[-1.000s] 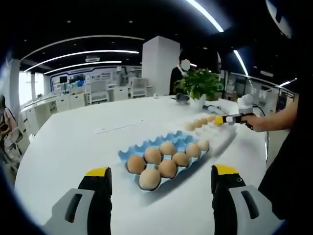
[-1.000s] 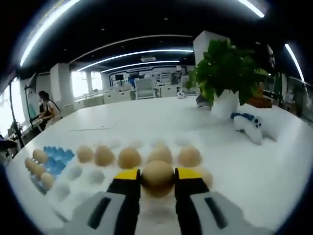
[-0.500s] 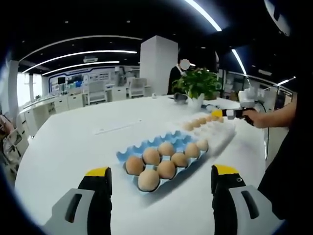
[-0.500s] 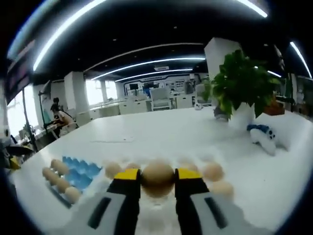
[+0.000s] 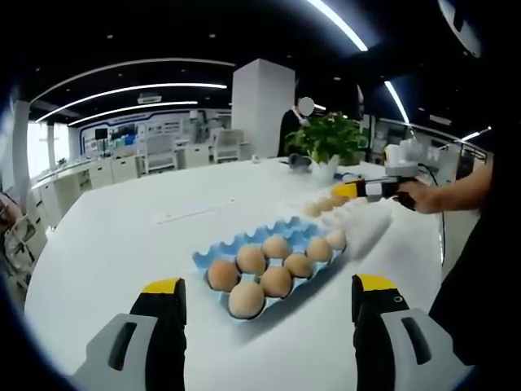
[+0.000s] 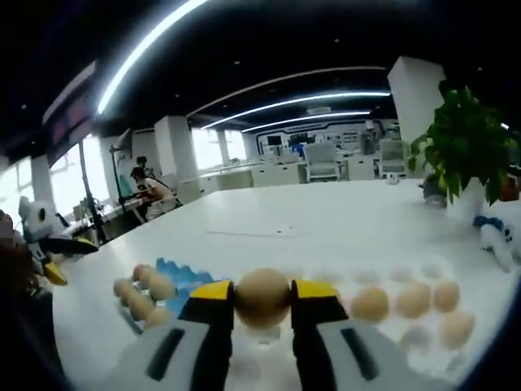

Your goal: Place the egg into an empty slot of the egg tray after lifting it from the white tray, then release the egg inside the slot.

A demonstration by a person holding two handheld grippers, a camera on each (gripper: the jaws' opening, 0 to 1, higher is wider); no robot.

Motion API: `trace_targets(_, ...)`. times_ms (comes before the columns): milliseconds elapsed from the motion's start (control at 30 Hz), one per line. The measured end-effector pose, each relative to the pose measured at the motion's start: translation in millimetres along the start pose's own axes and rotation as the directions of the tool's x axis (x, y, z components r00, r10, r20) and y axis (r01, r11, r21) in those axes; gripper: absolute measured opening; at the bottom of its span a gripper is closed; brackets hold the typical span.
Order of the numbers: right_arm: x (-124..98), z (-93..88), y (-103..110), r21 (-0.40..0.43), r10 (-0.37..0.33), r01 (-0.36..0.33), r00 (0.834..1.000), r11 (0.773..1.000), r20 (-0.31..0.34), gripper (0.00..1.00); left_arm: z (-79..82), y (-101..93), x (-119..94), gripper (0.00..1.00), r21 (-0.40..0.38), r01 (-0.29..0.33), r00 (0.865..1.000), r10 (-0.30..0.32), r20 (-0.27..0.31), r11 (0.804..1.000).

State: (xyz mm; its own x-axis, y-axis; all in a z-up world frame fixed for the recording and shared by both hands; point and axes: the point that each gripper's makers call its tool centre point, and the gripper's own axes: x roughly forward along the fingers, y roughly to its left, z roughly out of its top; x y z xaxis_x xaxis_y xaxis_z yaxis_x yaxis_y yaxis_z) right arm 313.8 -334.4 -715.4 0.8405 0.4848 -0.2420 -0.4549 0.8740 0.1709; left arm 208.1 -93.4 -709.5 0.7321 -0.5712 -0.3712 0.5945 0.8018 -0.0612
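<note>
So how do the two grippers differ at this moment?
The right gripper is shut on an egg, lifted over the white tray; the left gripper is open and holds nothing. The left gripper sits just before the blue egg tray; the right gripper is beside it. Both have yellow-tipped jaws.

left tongs [image 5: 265, 305]: grey, yellow-tipped jaws | right tongs [image 6: 262, 303]: grey, yellow-tipped jaws | clothing [image 5: 480, 269]: dark
</note>
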Motion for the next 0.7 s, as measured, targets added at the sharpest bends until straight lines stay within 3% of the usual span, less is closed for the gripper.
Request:
trace_targets(300,30,-13.7,45,-0.03,0.139,-0.14,0.989,0.99,-0.042,0.27,-0.8,0.3,0,0.84,-0.001,-0.002,1.0,0.002,-0.002,1.0)
trace_targets(700,54,-30.2,71,-0.047,0.225,-0.23,0.969,0.972,-0.102,0.27,-1.1,2.4,-3,0.84,0.0,-0.01,1.0,0.01,-0.003,1.0)
